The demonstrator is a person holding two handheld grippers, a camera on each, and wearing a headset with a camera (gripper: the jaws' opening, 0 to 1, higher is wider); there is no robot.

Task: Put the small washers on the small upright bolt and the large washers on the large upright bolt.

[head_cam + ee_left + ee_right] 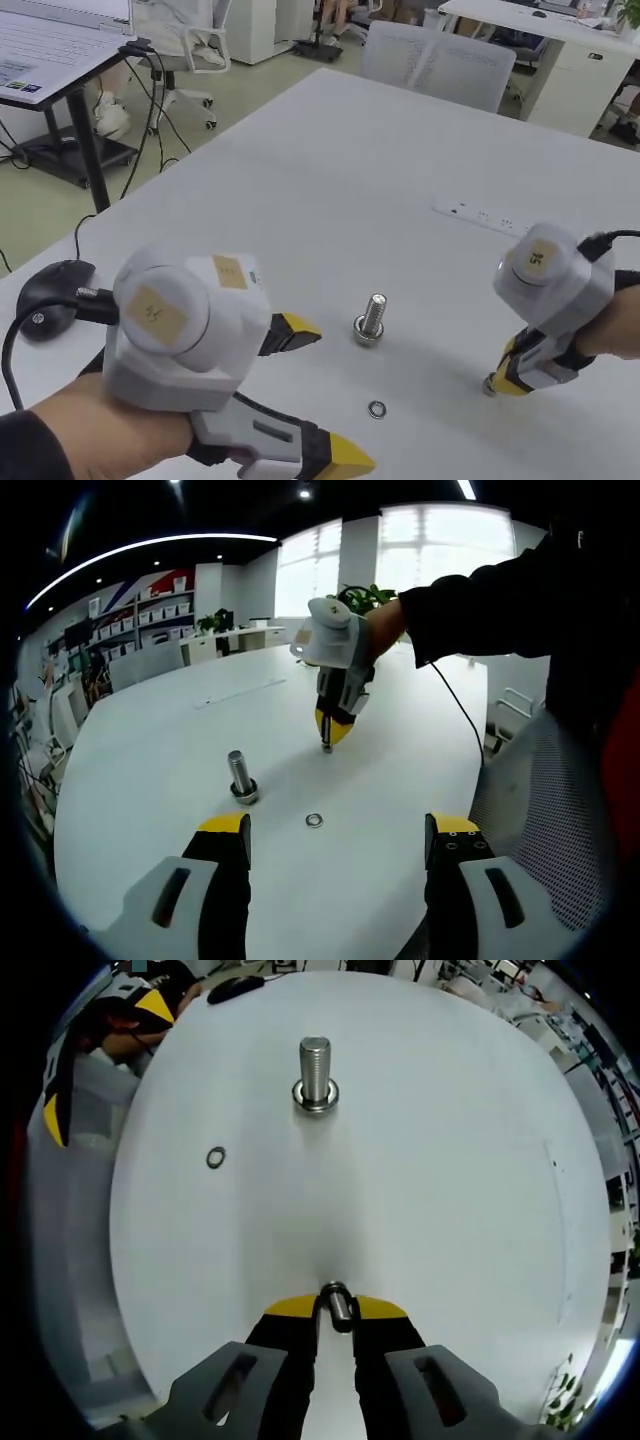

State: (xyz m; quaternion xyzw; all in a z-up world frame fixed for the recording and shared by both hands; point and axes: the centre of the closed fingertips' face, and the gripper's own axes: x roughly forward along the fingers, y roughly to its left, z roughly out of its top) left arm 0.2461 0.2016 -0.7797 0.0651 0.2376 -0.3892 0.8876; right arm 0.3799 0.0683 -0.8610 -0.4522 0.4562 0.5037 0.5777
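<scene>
The large bolt (371, 318) (240, 777) (316, 1068) stands upright mid-table with a large washer (315, 1096) around its base. A small washer (377, 408) (314, 820) (215, 1157) lies flat on the white table (330, 180) in front of it. My left gripper (325, 395) (340, 825) is open and holds nothing, its yellow tips spread short of the small washer. At the right, my right gripper (510, 378) (335, 1310) points down at the table, shut on the small bolt (335, 1303) (326, 745) (490, 383), whose end is at the tabletop.
A black mouse (55, 290) with its cable lies at the table's left edge. A white power strip (480, 215) lies at the far right. A grey chair (440, 65) stands behind the table, and a laptop (50, 40) sits on a side desk.
</scene>
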